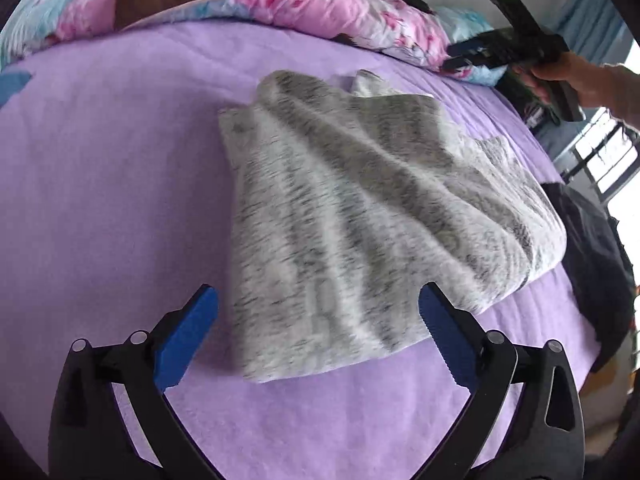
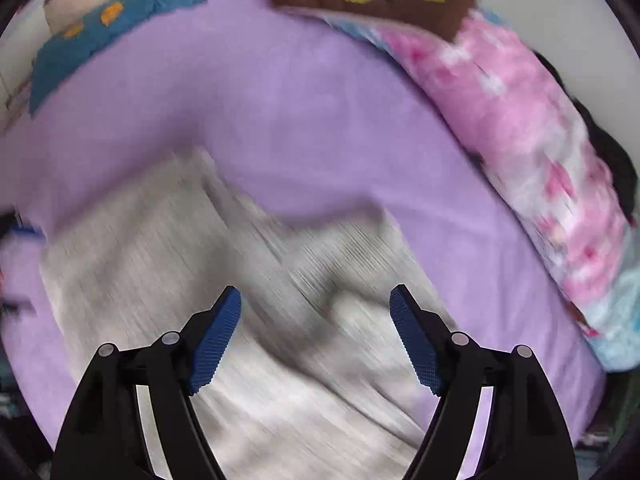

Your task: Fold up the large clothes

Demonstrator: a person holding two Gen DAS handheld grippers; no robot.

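Sweater, grey and fleecy, lies folded into a rumpled bundle in the middle of the purple bedspread, ridges running across its top. Left gripper hangs above the near edge, jaws spread wide and empty. Right gripper, blurred in its own view, also stands spread over the cloth with nothing pinched. A pink floral quilt lies along the far side. Next, I judge, smooth the ridges flat and square the edges before any further fold, catching both layers together
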